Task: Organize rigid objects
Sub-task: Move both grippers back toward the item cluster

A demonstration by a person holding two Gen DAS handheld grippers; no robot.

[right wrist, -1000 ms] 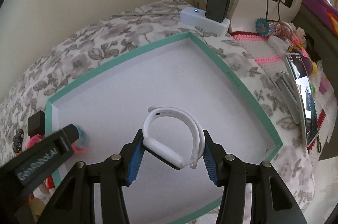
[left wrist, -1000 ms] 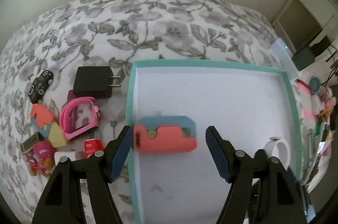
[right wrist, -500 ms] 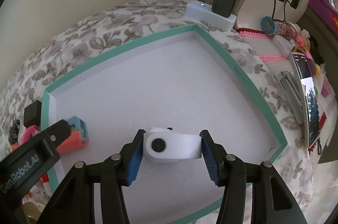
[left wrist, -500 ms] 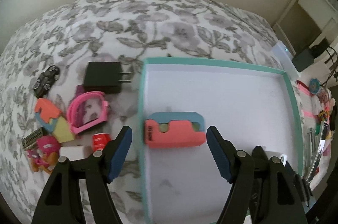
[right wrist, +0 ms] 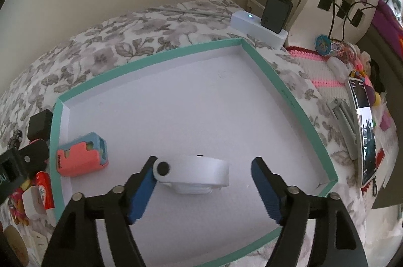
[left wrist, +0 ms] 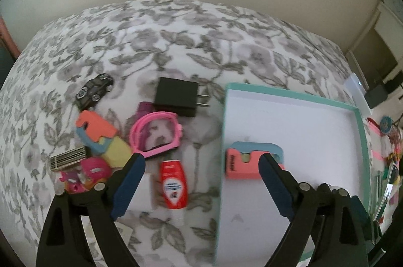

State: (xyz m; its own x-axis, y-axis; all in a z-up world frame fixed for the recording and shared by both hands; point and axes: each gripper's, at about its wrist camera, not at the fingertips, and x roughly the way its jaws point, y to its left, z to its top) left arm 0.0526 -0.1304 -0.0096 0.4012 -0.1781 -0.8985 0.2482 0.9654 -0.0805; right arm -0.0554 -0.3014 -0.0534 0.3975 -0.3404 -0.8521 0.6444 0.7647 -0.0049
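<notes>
Jaws apart on both grippers, nothing held. Right gripper [right wrist: 202, 175] hovers low over the white wristband [right wrist: 194, 172], which lies on the floor of the teal-rimmed tray [right wrist: 262, 68]; the band sits between the blue pads, its buttoned end touching or just beside the left pad [right wrist: 143, 191], the right pad clear of it. Salmon-and-blue foam block [right wrist: 80, 155] lies inside the same tray at 9 o'clock from the band, just beside the tray's left wall. In the left wrist view that foam block [left wrist: 248, 162] sits at the tray's [left wrist: 289, 90] near-left edge, partly behind one pad.

Left gripper [left wrist: 201, 167], jaws wide, hangs over the flowered bedspread [left wrist: 201, 40] left of the tray. Red tube [left wrist: 173, 187] lies between its pads on the cover. At 11 o'clock from the tube: pink goggles [left wrist: 156, 134], touching or overlapping a small purple item behind them. At 12 o'clock: black plug adapter [left wrist: 176, 97], prongs pointing at the tray. Black toy car [left wrist: 95, 90] at 10 o'clock, well apart from the tray. Orange, blue and yellow foam pieces [left wrist: 100, 138] stacked just left of the goggles; a ridged metal-looking piece [left wrist: 68, 157] and pink toys [left wrist: 85, 175] at 9 o'clock, blurred.

Beyond the tray's far corner in the right view: white box with a lit dot [right wrist: 257, 26], black charger [right wrist: 275, 13] on it, phone [right wrist: 364, 131] at 3 o'clock.
</notes>
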